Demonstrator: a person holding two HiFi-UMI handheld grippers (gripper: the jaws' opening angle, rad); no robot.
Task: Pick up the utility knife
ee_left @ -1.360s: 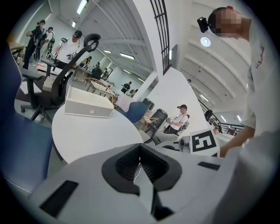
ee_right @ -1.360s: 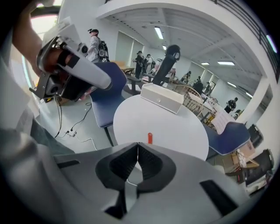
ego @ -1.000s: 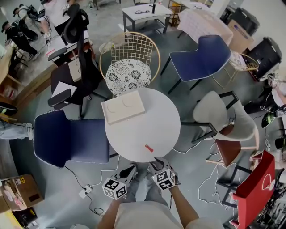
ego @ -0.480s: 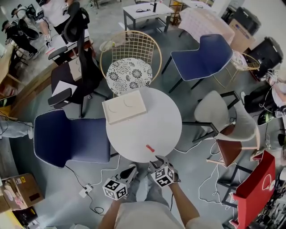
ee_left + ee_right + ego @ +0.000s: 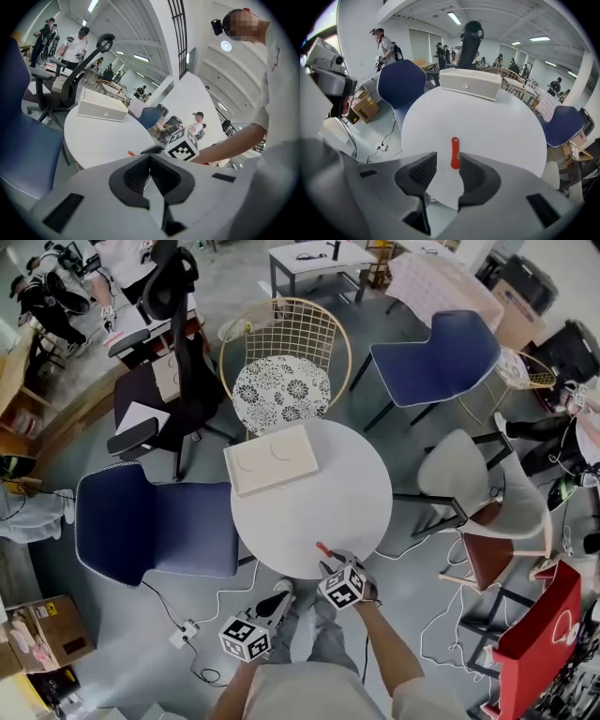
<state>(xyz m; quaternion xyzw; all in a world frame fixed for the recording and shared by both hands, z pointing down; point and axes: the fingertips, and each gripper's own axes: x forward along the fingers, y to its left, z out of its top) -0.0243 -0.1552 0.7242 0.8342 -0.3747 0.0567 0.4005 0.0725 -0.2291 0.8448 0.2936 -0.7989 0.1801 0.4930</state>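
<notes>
The utility knife (image 5: pixel 323 549) is small and red and lies near the front edge of the round white table (image 5: pixel 328 493). My right gripper (image 5: pixel 329 565) hangs just over it, pointing steeply down. In the right gripper view the knife (image 5: pixel 454 152) shows lengthwise in the gap of the right gripper (image 5: pixel 447 161). Its jaws have just been closing a little, but the pads stand apart and do not touch the knife. My left gripper (image 5: pixel 274 597) is held low, off the table's front edge, with its jaws together and nothing in them.
A flat white box (image 5: pixel 274 458) lies at the table's far left. Chairs ring the table: a blue one (image 5: pixel 150 531) on the left, a wire one with a patterned cushion (image 5: pixel 281 395) behind, a grey one (image 5: pixel 469 474) on the right. Cables trail on the floor.
My right gripper has moved forward and down, from beside the table's edge to over the red knife. Its jaws stand wider than a second ago. The left gripper has stayed put.
</notes>
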